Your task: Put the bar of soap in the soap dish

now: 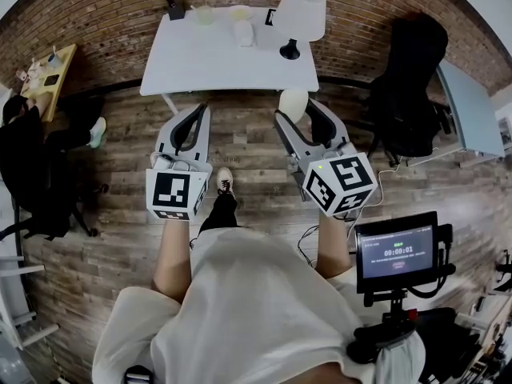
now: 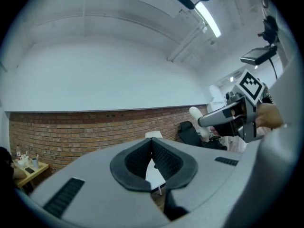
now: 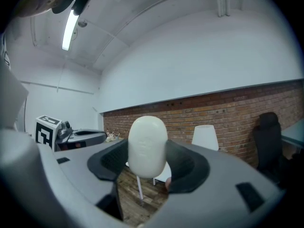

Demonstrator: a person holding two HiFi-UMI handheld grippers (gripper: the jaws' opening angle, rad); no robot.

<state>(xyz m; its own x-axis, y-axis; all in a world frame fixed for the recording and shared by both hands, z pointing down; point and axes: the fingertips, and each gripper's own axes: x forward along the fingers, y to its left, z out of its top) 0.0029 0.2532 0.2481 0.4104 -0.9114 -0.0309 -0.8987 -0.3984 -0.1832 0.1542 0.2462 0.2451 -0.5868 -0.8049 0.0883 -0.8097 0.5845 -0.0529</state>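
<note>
Soap bar (image 3: pixel 147 146), white and oval, stands upright between the dark padded jaws of the right claw (image 3: pixel 148 161), held in the air and well short of the bench.

Seen from above, left to right: at the far left a seated person in dark clothes (image 1: pixel 24 146) is beside a small wooden side table (image 1: pixel 50 72). Next comes the left claw (image 1: pixel 200 110), raised in front of the wearer. Its jaws are pressed together with nothing between them, as its own view confirms.

Beyond both claws stands a white bench (image 1: pixel 228 62) against a brick wall. Several small pale items (image 1: pixel 240 12) sit along its far edge. The soap dish is probably among them, but they are too small to tell which it is. A white table lamp (image 1: pixel 300 13) stands on the right end of the bench.

The right claw reaches forward just right of centre, the soap's rounded end poking out beyond the jaw tips, over wooden floor and not over the bench. Further right is a black office chair (image 1: pixel 410 86), and lower right a small screen (image 1: pixel 396 252) on a stand.

As a judgement: picking up the soap looks done. Carrying it to the bench, finding the dish, lowering the soap in and letting go are all left to do.
</note>
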